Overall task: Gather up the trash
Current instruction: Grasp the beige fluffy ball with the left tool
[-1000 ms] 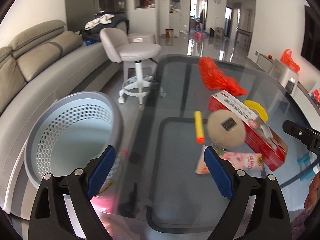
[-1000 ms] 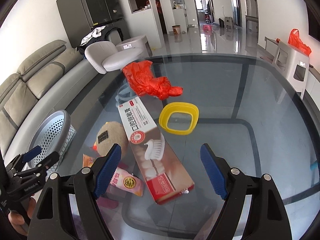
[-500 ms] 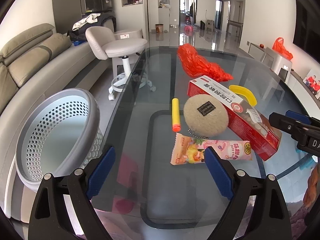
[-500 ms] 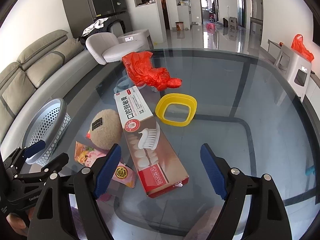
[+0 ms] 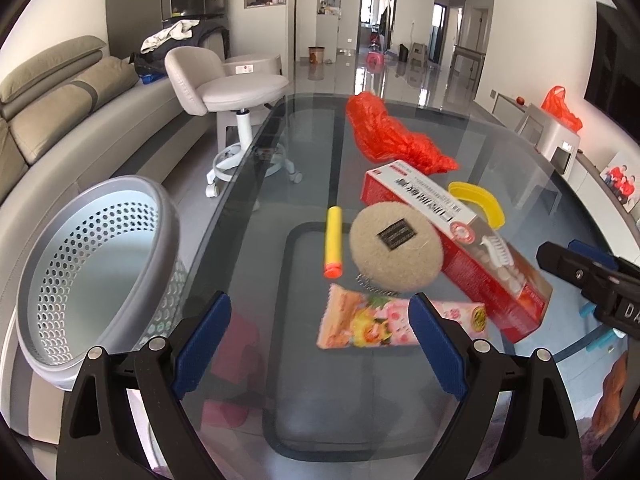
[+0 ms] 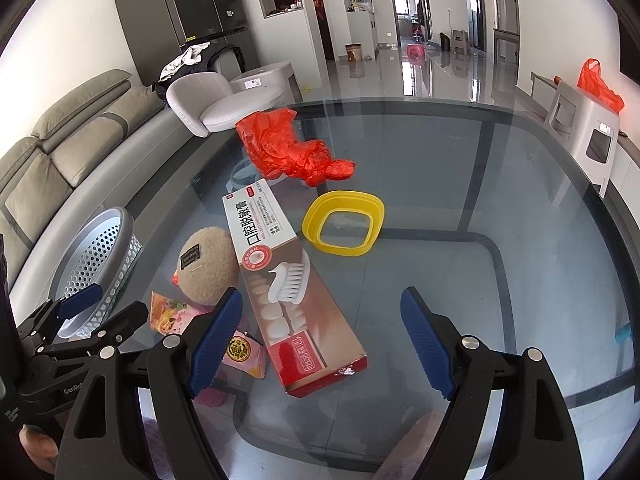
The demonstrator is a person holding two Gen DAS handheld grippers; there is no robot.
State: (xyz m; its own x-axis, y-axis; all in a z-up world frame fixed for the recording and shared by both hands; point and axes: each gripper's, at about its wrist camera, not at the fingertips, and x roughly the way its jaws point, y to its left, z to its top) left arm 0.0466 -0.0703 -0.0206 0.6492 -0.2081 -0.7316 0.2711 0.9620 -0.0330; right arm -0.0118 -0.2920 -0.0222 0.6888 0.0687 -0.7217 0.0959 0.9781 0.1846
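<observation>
Glass, dark-framed, the surface (image 5: 304,392) carries a red toothpaste box (image 6: 288,292), a round tan plush pad (image 5: 394,249), a pink snack wrapper (image 5: 372,322), a yellow foam dart (image 5: 334,248), a crumpled red plastic bag (image 6: 288,146) and a yellow square ring (image 6: 344,228). Beside its left edge stands a grey perforated bin (image 5: 92,268). The left tool (image 5: 318,344) and right tool (image 6: 320,340) both hover released, grasping nothing; the wrapper lies near the left tool's right pad.

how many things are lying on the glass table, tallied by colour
Red or orange-red: 2, the crumpled red plastic bag and the long red toothpaste box
Yellow: 2, the yellow square plastic ring and the yellow foam dart with orange tip
Beige: 1, the round fuzzy beige pouch
Pink: 1, the pink snack wrapper
Total: 6
</observation>
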